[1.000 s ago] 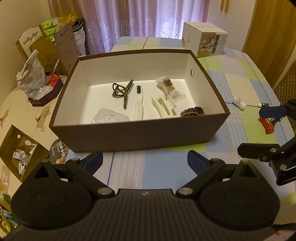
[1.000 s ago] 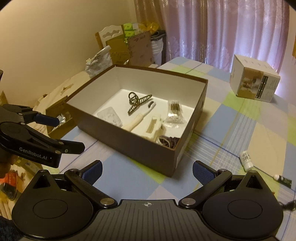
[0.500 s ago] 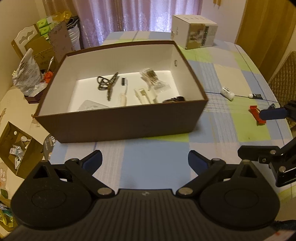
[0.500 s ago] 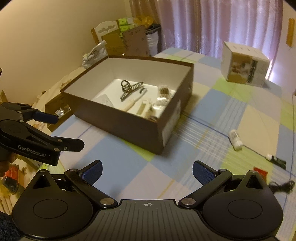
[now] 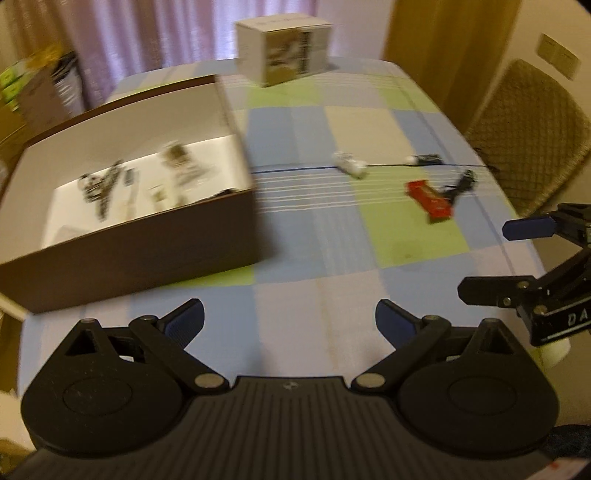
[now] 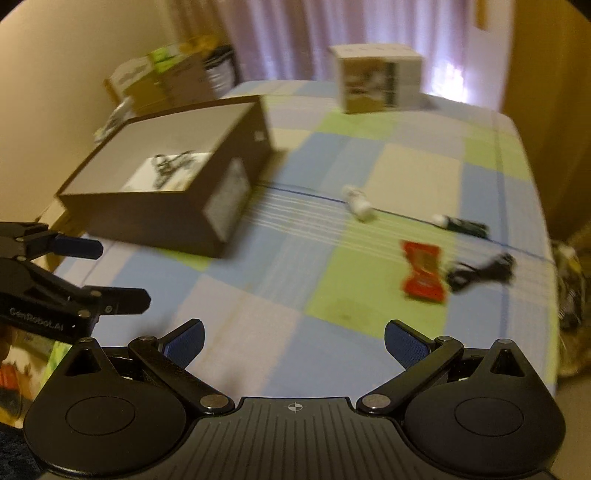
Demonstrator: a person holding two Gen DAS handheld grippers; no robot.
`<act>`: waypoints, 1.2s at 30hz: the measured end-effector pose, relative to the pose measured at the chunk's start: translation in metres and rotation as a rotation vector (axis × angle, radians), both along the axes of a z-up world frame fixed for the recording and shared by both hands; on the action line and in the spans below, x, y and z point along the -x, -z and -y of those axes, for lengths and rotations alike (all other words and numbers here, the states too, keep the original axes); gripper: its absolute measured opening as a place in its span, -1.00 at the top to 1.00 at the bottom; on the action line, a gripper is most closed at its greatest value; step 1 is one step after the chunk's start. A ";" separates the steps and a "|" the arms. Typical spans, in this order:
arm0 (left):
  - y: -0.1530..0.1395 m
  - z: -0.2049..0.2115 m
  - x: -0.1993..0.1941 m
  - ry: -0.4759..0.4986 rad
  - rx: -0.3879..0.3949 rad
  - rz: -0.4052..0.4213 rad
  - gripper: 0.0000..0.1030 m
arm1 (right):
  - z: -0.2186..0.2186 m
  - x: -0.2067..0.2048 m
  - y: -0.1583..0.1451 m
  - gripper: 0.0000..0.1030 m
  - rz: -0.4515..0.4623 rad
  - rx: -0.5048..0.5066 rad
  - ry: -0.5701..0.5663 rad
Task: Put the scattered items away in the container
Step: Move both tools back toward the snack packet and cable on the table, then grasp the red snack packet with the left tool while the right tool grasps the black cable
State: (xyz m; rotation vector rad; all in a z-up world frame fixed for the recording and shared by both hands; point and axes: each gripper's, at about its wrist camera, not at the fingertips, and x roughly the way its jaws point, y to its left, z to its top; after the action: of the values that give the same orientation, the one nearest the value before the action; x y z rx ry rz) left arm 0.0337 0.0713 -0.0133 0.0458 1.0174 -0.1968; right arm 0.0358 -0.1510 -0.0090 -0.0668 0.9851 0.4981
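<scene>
Box (image 5: 129, 236): left wrist view, brown, toward desk (image 5: 295, 295) left edge, small items inside.
Left hand-held gripper (image 5: 290, 319): spread, empty.
Red packet (image 6: 423, 271): right wrist view, near desk right edge.
Right hand-held gripper (image 6: 293, 338): spread, empty.

A white carton (image 5: 283, 48) stands far ahead on the checked tabletop (image 5: 332, 280). Right of the hand-held gripper, seemingly a quilted chair (image 5: 532, 136); curtains (image 6: 332, 33) behind.
</scene>
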 end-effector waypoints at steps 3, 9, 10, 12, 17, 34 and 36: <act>0.005 0.021 -0.007 0.041 0.006 -0.006 -0.89 | 0.024 0.001 0.002 -0.96 0.001 -0.003 0.064; 0.018 0.058 -0.028 0.098 0.001 -0.016 -0.89 | 0.062 -0.005 0.018 -0.96 -0.018 0.018 0.130; 0.021 0.064 -0.031 0.108 0.003 -0.018 -0.89 | 0.068 -0.007 0.021 -0.96 -0.022 0.024 0.134; 0.027 0.077 -0.038 0.129 0.009 -0.026 -0.88 | 0.079 -0.012 0.029 -0.96 -0.022 0.038 0.137; 0.041 0.105 -0.058 0.140 0.027 -0.035 -0.82 | 0.103 -0.033 0.048 -0.96 -0.016 0.080 0.148; 0.084 0.186 -0.134 0.144 0.059 -0.034 -0.29 | 0.144 -0.115 0.075 -0.96 0.012 0.088 0.009; 0.087 0.190 -0.140 0.137 0.064 -0.037 -0.29 | 0.148 -0.123 0.076 -0.96 0.016 0.075 0.002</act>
State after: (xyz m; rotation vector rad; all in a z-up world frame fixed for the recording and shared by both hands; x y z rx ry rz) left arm 0.1739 -0.1183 -0.1000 0.0535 1.0447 -0.3565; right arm 0.1583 -0.2986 -0.0847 -0.1363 0.9881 0.4581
